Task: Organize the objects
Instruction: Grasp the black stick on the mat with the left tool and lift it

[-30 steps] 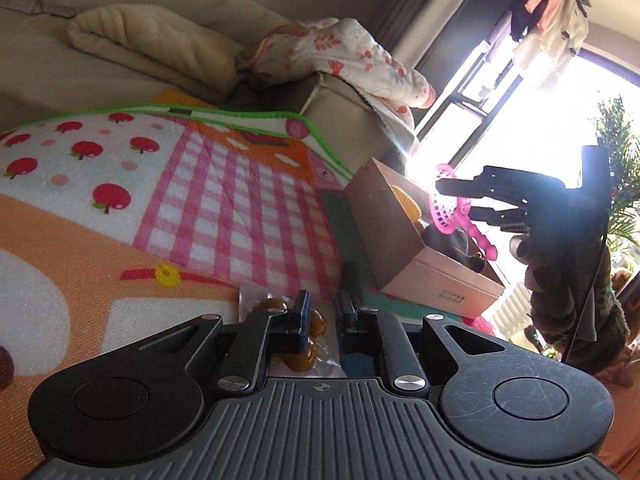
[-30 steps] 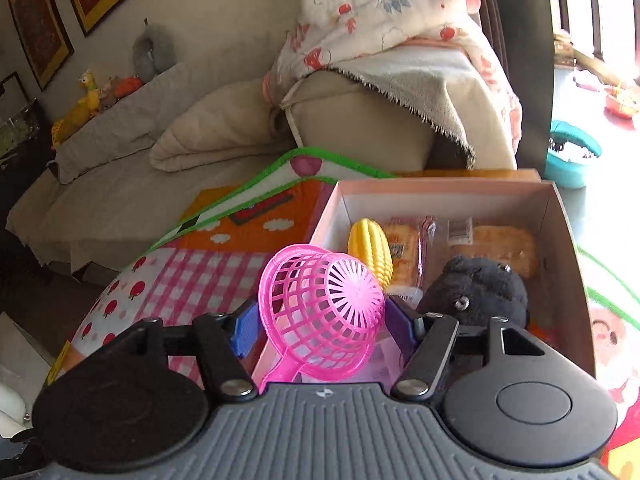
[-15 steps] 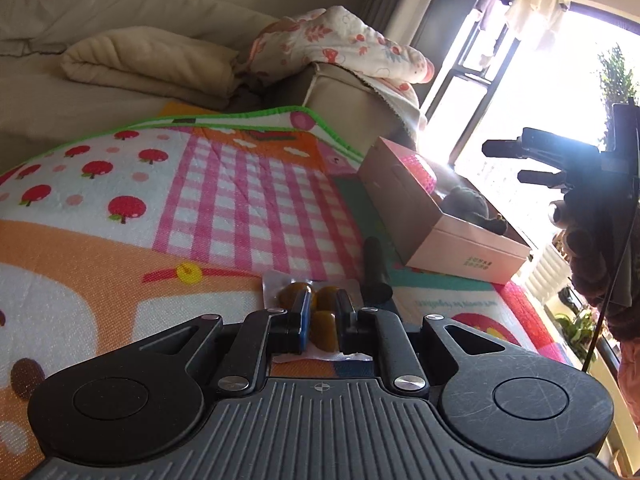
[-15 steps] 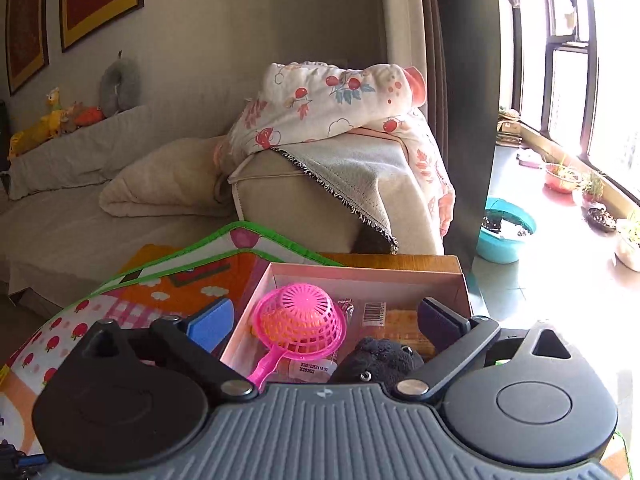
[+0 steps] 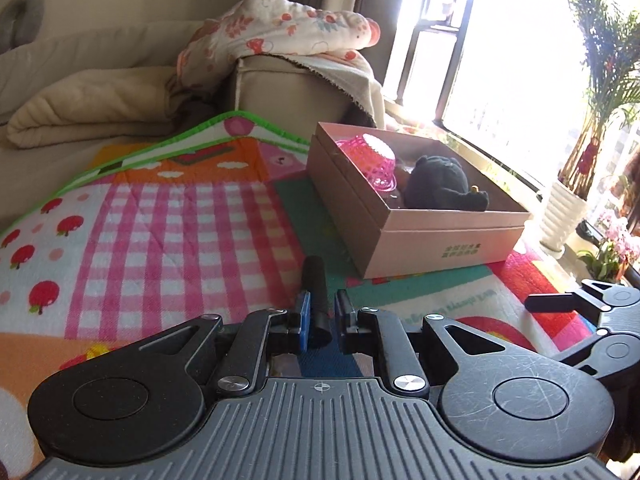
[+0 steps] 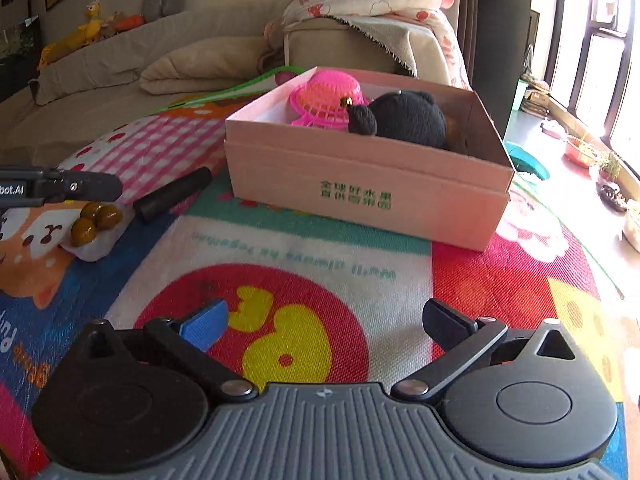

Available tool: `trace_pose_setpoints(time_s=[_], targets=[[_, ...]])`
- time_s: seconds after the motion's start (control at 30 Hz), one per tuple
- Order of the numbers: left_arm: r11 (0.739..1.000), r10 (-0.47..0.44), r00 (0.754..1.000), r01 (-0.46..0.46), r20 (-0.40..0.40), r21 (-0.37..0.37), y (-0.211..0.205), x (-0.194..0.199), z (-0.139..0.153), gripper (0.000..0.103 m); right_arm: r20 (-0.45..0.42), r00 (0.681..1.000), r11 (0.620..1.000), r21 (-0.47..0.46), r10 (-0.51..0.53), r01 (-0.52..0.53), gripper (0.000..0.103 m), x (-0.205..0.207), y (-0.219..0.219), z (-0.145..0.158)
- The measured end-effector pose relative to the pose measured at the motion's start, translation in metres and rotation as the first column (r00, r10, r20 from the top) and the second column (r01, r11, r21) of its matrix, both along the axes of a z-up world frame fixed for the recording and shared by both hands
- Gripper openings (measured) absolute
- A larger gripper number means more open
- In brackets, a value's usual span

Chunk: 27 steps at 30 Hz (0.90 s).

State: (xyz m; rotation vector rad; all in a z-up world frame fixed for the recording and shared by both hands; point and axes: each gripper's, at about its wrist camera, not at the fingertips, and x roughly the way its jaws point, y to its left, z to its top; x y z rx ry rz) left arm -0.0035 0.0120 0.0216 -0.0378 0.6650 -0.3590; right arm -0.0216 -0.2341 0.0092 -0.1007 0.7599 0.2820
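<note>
You're looking at a pink box (image 6: 360, 184) with green lettering, holding a hot-pink basket (image 6: 326, 94) and black plush (image 6: 408, 120).
</note>
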Motion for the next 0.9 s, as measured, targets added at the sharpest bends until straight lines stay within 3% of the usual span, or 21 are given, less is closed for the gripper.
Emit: trace_pose_setpoints(time_s=[0.13, 0.2, 0.27, 0.37, 0.5, 0.53, 0.57, 0.6, 0.73, 0.8, 0.9], targets=[[0.995, 0.021, 1.000, -0.019, -0.017, 0.100, -0.023, 0.020, -0.009, 0.020, -0.033, 0.999, 1.000, 0.003, -0.008, 0.008, 0.103, 0.004, 0.000, -0.002], [0.990, 0.019, 0.999, -0.014, -0.032, 0.142, -0.031, 0.027, -0.013, 0.032, -0.023, 1.000, 1.000, -0.012, -0.010, 0.010, 0.103, 0.002, 0.003, -0.003], [0.986, 0.032, 0.997, -0.021, -0.068, 0.167, -0.035, 0.035, -0.020, 0.034, -0.028, 1.000, 1.000, -0.009, -0.008, 0.008, 0.103, 0.002, 0.002, -0.003], [0.985, 0.040, 0.998, -0.030, -0.054, 0.172, -0.038, 0.036, -0.021, 0.034, -0.028, 1.000, 1.000, -0.010, -0.010, 0.009, 0.103, 0.002, 0.002, -0.002], [0.991, 0.056, 0.998, -0.050, -0.042, 0.127, -0.034, 0.035, -0.023, 0.034, -0.026, 1.000, 1.000, -0.012, -0.011, 0.011, 0.103, 0.001, 0.002, -0.002], [0.991, 0.061, 0.997, -0.057, -0.035, 0.119, -0.032, 0.033, -0.024, 0.031, -0.027, 1.000, 1.000, -0.013, -0.011, 0.011, 0.103, 0.002, 0.002, -0.002], [0.991, 0.068, 0.997, -0.065, -0.026, 0.115, -0.030, 0.031, -0.024, 0.023, -0.026, 1.000, 1.000, -0.016, -0.012, 0.011, 0.103, 0.002, 0.002, -0.002], [0.993, 0.066, 0.997, -0.063, -0.030, 0.096, -0.025, 0.029, -0.024, 0.023, -0.024, 1.000, 1.000, -0.017, -0.011, 0.011, 0.103, 0.002, 0.003, -0.002], [0.993, 0.073, 0.995, -0.079, -0.070, -0.086, 0.012, 0.007, -0.012, 0.022, -0.023, 1.000, 1.000, -0.015, -0.011, 0.010, 0.103, 0.002, 0.003, -0.002], [0.987, 0.126, 0.992, -0.128, -0.022, -0.100, 0.037, -0.017, 0.000, 0.022, -0.027, 1.000, 1.000, -0.017, -0.013, 0.012, 0.103, 0.003, 0.003, -0.002], [0.963, 0.233, 0.972, -0.233, -0.022, -0.136, 0.081, -0.046, 0.011, 0.022, -0.036, 0.999, 1.000, -0.020, -0.015, 0.014, 0.103, 0.007, 0.008, -0.001]])
